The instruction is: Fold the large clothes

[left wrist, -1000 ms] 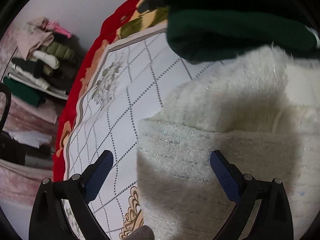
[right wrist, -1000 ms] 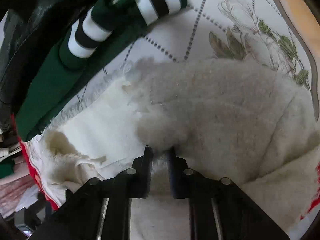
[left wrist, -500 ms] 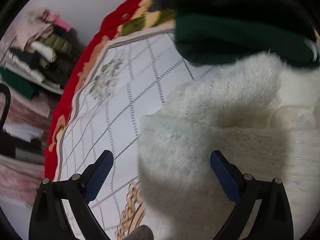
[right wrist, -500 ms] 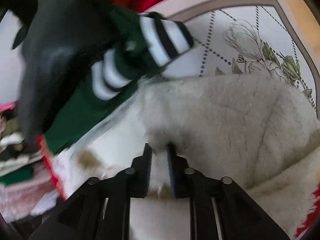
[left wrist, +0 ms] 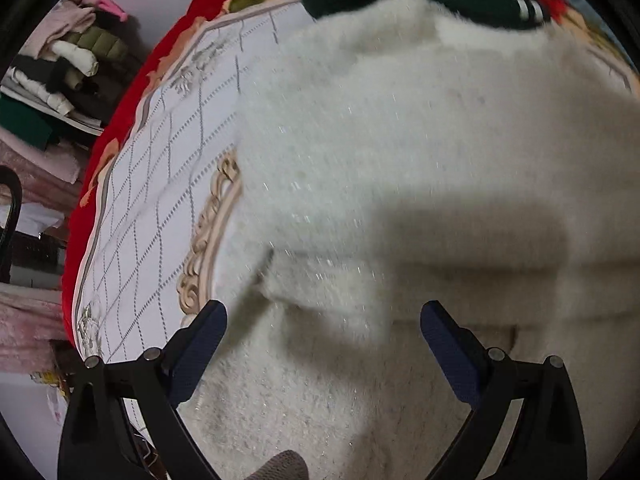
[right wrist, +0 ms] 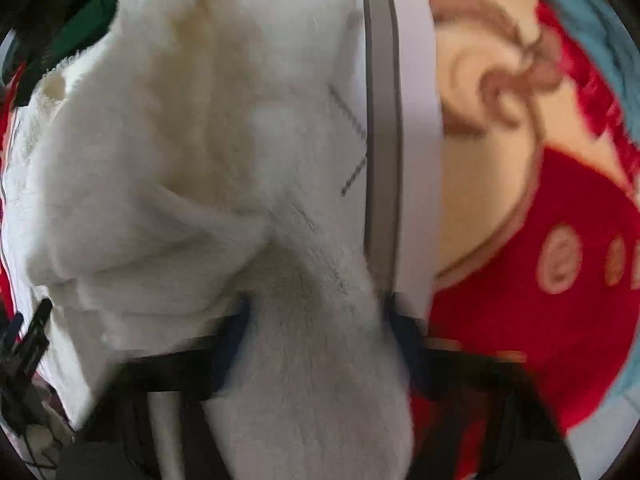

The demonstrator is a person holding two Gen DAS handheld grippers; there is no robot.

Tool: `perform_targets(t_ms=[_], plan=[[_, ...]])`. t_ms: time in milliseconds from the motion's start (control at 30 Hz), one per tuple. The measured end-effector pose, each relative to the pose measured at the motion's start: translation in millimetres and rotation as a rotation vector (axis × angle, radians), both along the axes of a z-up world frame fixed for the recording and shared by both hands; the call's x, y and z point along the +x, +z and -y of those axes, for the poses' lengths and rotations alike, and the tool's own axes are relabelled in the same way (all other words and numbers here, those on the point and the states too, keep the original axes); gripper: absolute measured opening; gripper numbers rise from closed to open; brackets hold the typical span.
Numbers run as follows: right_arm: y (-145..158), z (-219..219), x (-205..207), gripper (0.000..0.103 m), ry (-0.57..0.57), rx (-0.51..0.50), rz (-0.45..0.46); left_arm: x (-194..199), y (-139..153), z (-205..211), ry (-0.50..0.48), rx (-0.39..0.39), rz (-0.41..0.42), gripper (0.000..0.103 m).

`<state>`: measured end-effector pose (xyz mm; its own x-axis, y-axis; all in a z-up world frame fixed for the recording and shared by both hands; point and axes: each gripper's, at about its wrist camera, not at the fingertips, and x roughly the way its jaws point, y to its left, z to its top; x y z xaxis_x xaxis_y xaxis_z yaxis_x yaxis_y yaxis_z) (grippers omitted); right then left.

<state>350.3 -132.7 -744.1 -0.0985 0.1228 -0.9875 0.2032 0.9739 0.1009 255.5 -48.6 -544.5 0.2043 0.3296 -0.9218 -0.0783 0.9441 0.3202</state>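
Between the right gripper's blurred fingers runs a fold of the white sweater; how tightly they close on it, cannot tell. Left gripper gapes wide, empty, over the sweater on the bedspread. Mid-fold, likely; next: lay the flap flat.

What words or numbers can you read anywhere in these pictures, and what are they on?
No words or numbers can be read here.
The fluffy white sweater shows no tag or label.
The bedspread carries only flowers and dotted lines.
The red blanket has round marks, too blurred to tell whether they are letters.
The pile of clothes is too small to show any label.
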Motion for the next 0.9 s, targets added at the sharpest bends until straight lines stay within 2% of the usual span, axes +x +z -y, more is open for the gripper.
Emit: perform_targets(t_ms=[67,133,200,233,267,333,367,467,533,567,600,633,667,700,800,833,900], plan=[[-1.0,14.7,-10.2,0.007,-0.106,0.002,0.067,1.1,-4.3,0.0,-0.015,0.022,-0.001,0.099],[5.8,47.2,-31.6,0.006,-0.357,0.087,0.117,4.4,-11.1,-1.2,-0.033,0.031,-0.013,0.099],[-4.1,78.7,-55.9,0.007,-0.572,0.187,0.078,7.4,-14.1,-4.3,-0.039,0.038,-0.016,0.099],[-12.4,87.8,-65.0,0.008,-0.634,0.232,0.050,8.7,-14.7,-5.0,-0.044,0.040,-0.016,0.099],[-13.9,89.8,-65.6,0.013,-0.622,0.233,0.049,9.6,-13.4,-6.7,-0.047,0.040,-0.013,0.099],[-10.5,84.7,-59.2,0.013,-0.496,0.197,0.056,9.0,-7.9,-7.6,-0.058,0.047,0.004,0.099],[-6.0,81.6,-60.3,0.010,-0.488,0.186,0.051,7.7,-5.1,-10.0,-0.062,0.052,0.013,0.099],[6.5,75.1,-75.0,0.008,-0.561,0.280,0.042,4.5,5.9,-17.4,-0.069,0.057,0.038,0.099],[9.2,65.0,-92.5,0.008,-0.627,0.414,-0.005,0.7,12.0,-24.1,-0.070,0.057,0.041,0.099],[10.0,61.0,-99.0,0.007,-0.635,0.433,-0.022,-1.1,14.2,-25.3,-0.069,0.059,0.041,0.099],[14.6,62.8,-103.7,0.007,-0.618,0.371,-0.037,-2.5,15.7,-27.5,-0.069,0.062,0.039,0.099],[20.8,71.4,-103.1,0.007,-0.550,0.231,-0.046,-3.8,17.1,-29.3,-0.067,0.063,0.037,0.099],[23.9,76.1,-100.4,0.014,-0.490,0.116,-0.043,-4.8,18.2,-30.5,-0.061,0.059,0.036,0.099],[24.0,84.6,-97.7,0.026,-0.451,0.032,-0.058,-6.7,19.4,-29.1,-0.054,0.052,0.035,0.099],[22.6,94.2,-88.6,0.028,-0.380,0.023,-0.104,-7.8,22.3,-24.2,-0.045,0.040,0.042,0.099],[29.5,90.6,-81.9,0.030,-0.336,0.010,-0.092,-8.0,23.8,-20.3,-0.044,0.037,0.045,0.099],[48.1,74.2,-54.0,0.035,-0.193,-0.017,-0.010,-9.4,26.9,-9.8,-0.041,0.040,0.060,0.099]])
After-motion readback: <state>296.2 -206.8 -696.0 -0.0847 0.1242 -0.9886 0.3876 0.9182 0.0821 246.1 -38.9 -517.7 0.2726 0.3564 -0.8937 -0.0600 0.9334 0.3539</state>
